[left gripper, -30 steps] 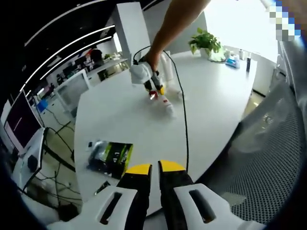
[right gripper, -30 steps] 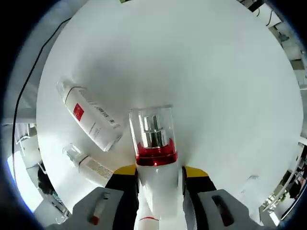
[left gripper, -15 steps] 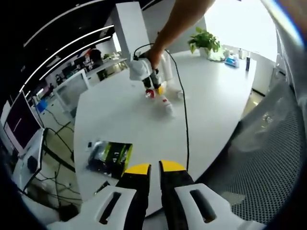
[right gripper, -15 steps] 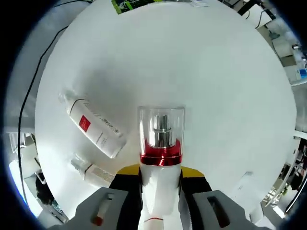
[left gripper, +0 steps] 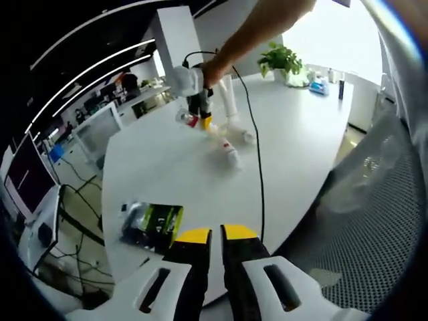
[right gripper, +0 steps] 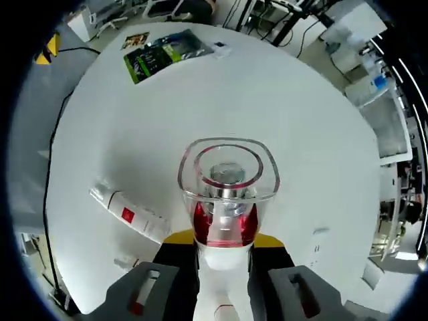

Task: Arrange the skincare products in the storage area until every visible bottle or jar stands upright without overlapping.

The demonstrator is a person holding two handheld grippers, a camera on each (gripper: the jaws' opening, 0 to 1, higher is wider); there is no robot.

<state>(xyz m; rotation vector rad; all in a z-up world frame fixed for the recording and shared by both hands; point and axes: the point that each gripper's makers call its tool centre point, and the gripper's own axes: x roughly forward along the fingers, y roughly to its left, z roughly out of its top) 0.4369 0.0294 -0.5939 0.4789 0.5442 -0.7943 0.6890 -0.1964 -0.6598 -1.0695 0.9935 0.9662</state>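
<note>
In the left gripper view, the left gripper has its yellow-tipped jaws pressed nearly together on nothing, parked at the near edge of the white table, with a green-and-black packet just ahead of them to the left. Far ahead of those jaws, the right gripper hangs from the person's hand with a red-collared bottle in its grip, and a white bottle lies on its side just below it, a black cable trailing past toward the near edge. In the right gripper view, the right gripper pinches the pump bottle by its white body, the clear cap pointing straight away from the jaws, the base hidden below them. To the left of the jaws lies the flat white bottle with a red label, and a smaller item nearer the jaws is too blurred to name. The likely trouble: set down too near the lying bottle, the pump bottle's base could land on it or knock it rolling, since round bottles roll easily; released while tilted, the tall top-heavy bottle may tip over; the cable could snag a lowering hand.
</note>
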